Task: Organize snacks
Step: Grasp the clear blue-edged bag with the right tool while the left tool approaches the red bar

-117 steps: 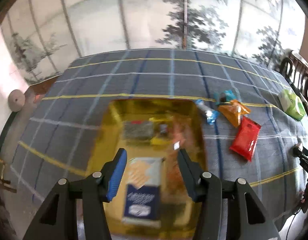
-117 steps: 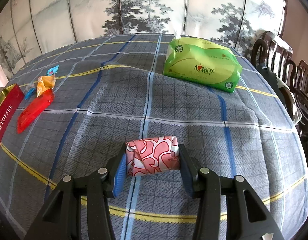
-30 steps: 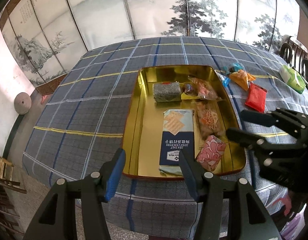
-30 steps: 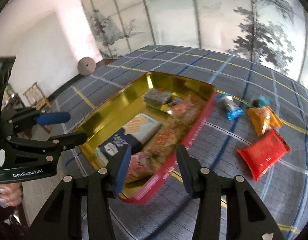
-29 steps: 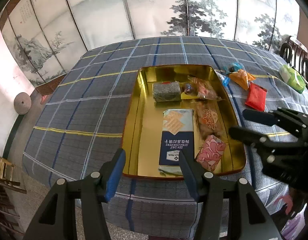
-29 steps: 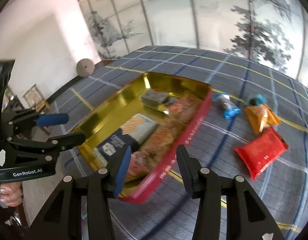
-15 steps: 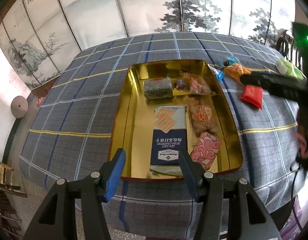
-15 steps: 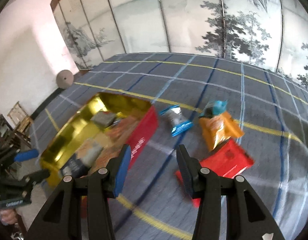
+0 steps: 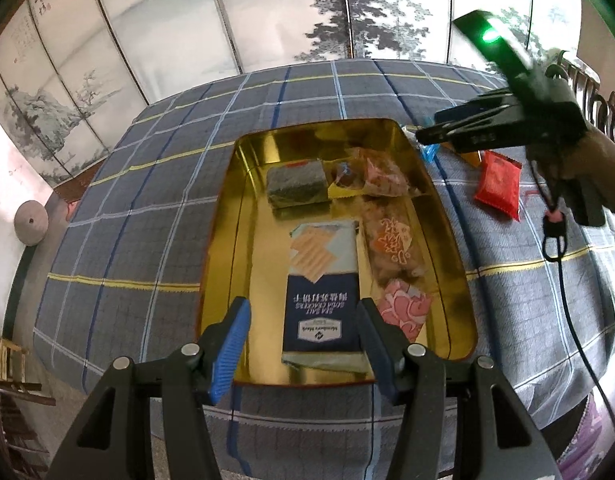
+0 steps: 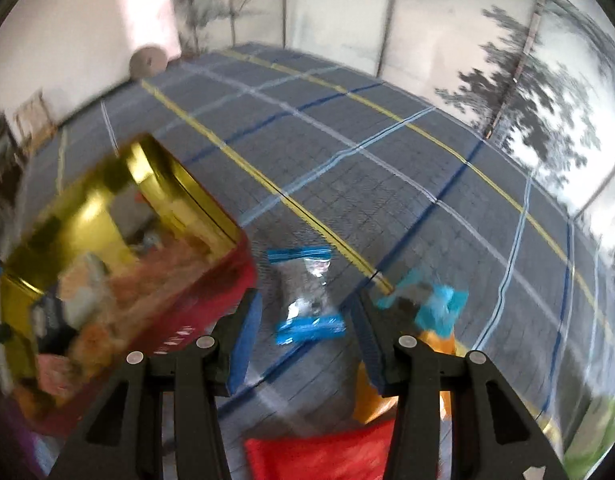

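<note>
Left wrist view: the left tool (image 9: 303,330) hangs wide open and empty over the near end of a gold tin (image 9: 223,216) on the plaid-covered counter (image 9: 139,208). Inside lie a soda cracker pack (image 9: 323,292) and a pink patterned packet (image 9: 403,308).

Right wrist view, blurred: the right tool (image 10: 307,332) is wide open, empty, framing a clear blue-ended packet (image 10: 307,292) beside the tin's red wall (image 10: 195,304).

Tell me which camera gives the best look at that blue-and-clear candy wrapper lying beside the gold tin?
The right wrist view: the blue-and-clear wrapper lies whole between the open fingers, though blurred. The left wrist view shows only a blue sliver of it, behind the right gripper, beside the gold tin.
</note>
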`<state>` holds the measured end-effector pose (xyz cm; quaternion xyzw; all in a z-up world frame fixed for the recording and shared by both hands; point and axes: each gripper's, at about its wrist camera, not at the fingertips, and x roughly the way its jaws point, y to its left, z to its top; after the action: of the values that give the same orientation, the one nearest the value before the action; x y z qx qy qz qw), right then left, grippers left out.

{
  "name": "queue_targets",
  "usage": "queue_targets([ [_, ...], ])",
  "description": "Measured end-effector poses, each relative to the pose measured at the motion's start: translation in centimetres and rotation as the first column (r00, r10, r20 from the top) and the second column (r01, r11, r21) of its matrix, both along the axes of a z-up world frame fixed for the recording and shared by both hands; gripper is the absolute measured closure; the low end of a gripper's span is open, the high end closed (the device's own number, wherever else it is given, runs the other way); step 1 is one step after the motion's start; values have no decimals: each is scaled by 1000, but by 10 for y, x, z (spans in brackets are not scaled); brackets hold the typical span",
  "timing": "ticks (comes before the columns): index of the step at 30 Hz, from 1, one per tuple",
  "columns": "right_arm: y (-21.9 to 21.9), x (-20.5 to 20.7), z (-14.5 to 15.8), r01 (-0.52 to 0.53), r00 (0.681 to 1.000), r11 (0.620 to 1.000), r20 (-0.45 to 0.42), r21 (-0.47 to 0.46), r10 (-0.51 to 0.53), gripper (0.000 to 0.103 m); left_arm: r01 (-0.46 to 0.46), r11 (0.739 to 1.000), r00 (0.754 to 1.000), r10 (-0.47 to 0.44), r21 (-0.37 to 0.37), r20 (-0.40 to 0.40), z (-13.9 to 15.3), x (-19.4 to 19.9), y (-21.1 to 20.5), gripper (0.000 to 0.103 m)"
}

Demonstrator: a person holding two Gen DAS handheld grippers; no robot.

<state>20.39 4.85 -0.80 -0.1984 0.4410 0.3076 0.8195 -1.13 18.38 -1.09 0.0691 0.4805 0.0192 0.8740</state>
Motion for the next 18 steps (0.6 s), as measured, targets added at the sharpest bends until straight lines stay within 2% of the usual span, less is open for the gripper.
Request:
queue_targets([
  [5, 16, 16, -20, -80, 996, 993, -40, -84, 77, 61, 11, 1000, 1000, -11, -1, -15, -4, 7, -3, 47],
  [6, 17, 19, -23, -91, 994, 993, -61, -82, 86, 69, 11, 1000, 1000, -11, 2, -19, -5, 8, -4, 47],
  [7, 17, 21, -23, -102, 992, 994, -81, -41, 99, 78, 10, 1000, 1000, -10, 4, -27, -8, 10, -4, 47],
  [8, 17, 23, -24, -109, 989, 994, -107, -22, 106, 79, 9, 1000, 999, -9, 3, -33, -9, 11, -4, 47],
  [11, 20, 15, -24, -117, 989, 992, -99, -55, 111, 82, -3, 1000, 998, 3, 5, -61, -14, 17, -3, 47],
  [13, 10, 2, -18, -84, 995, 994, -56, -69, 80, 82, -12, 1000, 998, 13, 3, -62, -12, 17, -2, 47],
  [15, -18, -20, -3, -27, 999, 999, -35, 30, 28, 82, -20, 1000, 999, 20, 2, -45, -6, 15, -1, 47],
  [18, -82, -66, 14, 143, 989, 976, 7, 165, -146, 82, -20, 1000, 1000, 20, -5, -24, 2, 11, -2, 47],
])
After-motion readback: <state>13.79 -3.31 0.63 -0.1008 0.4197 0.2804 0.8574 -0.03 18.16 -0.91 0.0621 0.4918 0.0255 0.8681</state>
